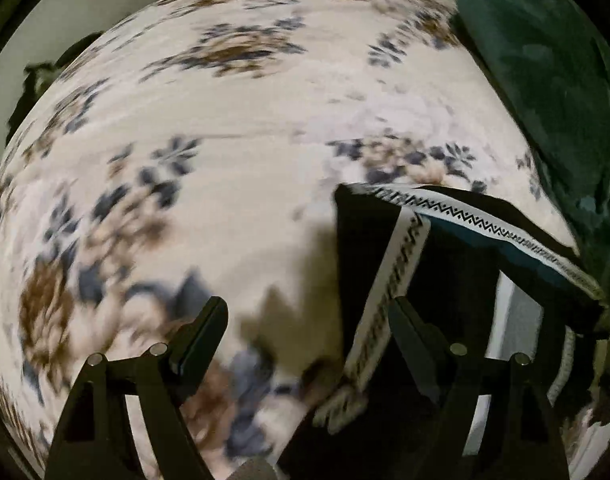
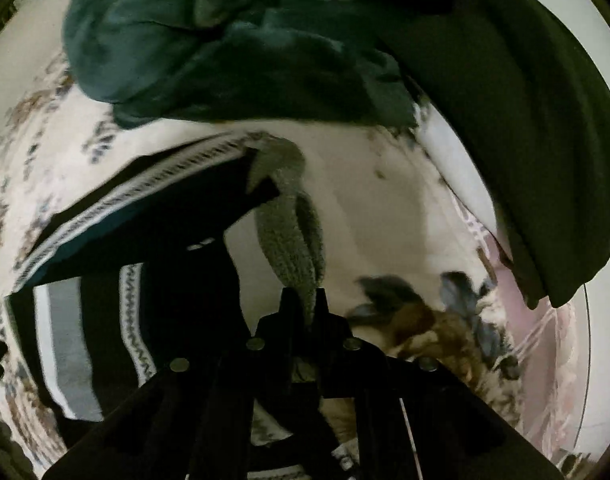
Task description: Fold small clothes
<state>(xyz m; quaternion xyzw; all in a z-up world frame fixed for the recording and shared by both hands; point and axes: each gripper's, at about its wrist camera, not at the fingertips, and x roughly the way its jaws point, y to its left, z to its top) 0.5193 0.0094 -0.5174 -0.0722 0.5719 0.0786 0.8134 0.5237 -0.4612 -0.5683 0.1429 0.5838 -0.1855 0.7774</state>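
A black garment (image 1: pixel 365 248) with white zigzag-patterned bands lies partly folded on a floral bedsheet (image 1: pixel 225 208); it also shows in the right wrist view (image 2: pixel 153 232). My left gripper (image 1: pixel 309 312) is open, its right finger over the garment's edge, its left finger over bare sheet. My right gripper (image 2: pixel 305 300) is shut on a grey-green knitted piece (image 2: pixel 293 232), which runs forward from the fingertips and lies beside the black garment.
A crumpled dark teal cloth (image 2: pixel 225 40) lies at the far side of the bed, also in the left wrist view (image 1: pixel 553 80). A dark green cloth (image 2: pixel 525 140) drapes at the right. Pale walls border the bed.
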